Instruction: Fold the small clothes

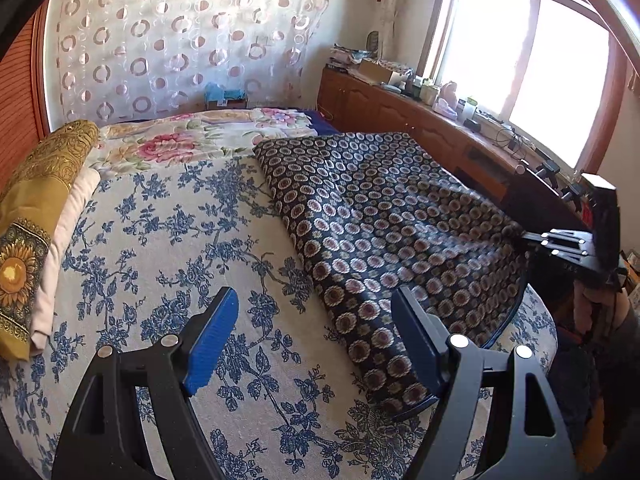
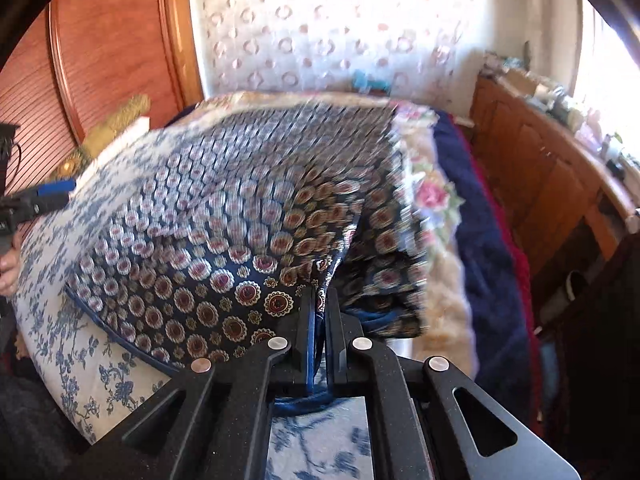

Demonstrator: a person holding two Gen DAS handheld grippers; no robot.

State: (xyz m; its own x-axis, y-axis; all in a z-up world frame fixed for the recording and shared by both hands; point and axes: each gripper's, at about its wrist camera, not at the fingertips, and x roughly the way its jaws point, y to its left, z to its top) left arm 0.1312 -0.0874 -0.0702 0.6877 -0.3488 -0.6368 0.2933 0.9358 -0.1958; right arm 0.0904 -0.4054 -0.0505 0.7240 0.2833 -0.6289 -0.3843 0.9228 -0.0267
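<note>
Left gripper (image 1: 316,320) angled downward, blue fingers (image 1: 212,340) spread wide, nothing between. Right gripper (image 2: 319,312) angled downward too, fingers pinched together on dark patterned cloth (image 2: 224,264).

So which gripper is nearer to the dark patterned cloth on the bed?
Right. The right gripper is shut on the dark patterned cloth at its edge; the left gripper hovers open beside it, not touching.

Daylit, bright, heavy fisheye bend with dark vignetted corners.
Blown-out glare at the window (image 1: 532,80), washing the curtain (image 2: 340,28) pale in the right wrist view. Sharp in the left wrist view; strongly motion-smeared across the patterned cloth (image 2: 248,216) in the right wrist view.
</note>
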